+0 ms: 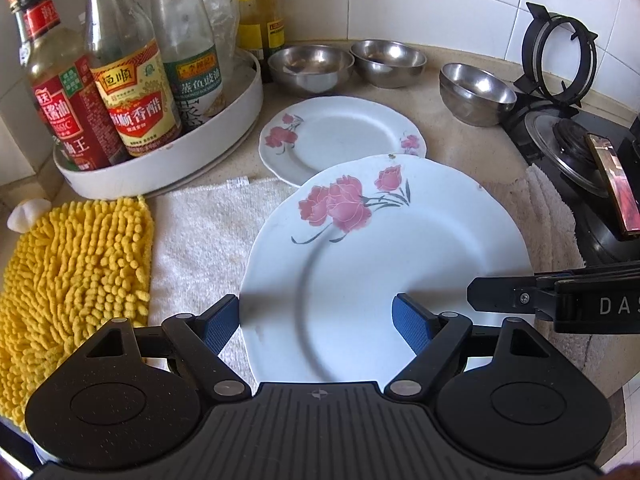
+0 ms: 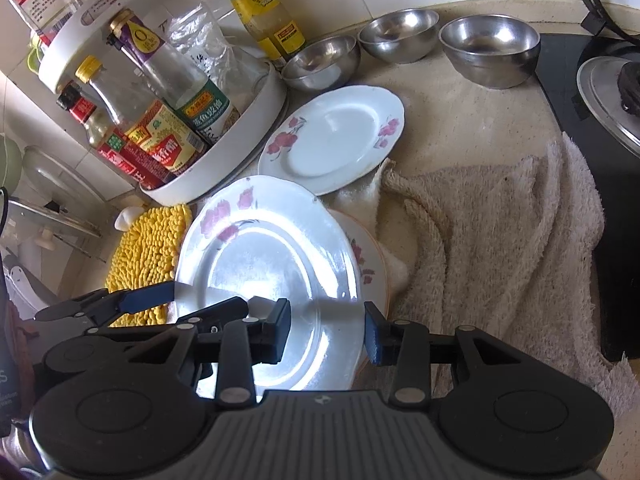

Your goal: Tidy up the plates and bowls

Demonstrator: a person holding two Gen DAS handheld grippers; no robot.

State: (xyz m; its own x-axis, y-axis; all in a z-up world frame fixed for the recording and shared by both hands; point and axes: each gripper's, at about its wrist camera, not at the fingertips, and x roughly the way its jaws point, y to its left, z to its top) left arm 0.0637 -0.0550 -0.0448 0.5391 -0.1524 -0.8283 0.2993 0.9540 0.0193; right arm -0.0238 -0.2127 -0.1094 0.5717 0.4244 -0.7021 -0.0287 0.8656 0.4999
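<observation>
Bare counter (image 2: pixel 460 120) lies open between the small plate (image 2: pixel 332 140) and the bowls (image 2: pixel 490 50). The bottle tray (image 2: pixel 236 148) blocks the left, the stove (image 2: pixel 580 128) the right.

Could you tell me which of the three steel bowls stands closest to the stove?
The rightmost steel bowl, beside the black stove; the other two sit further left.

Three plates (image 2: pixel 332 140); three steel bowls (image 2: pixel 490 50); two towels (image 2: pixel 500 240)
</observation>
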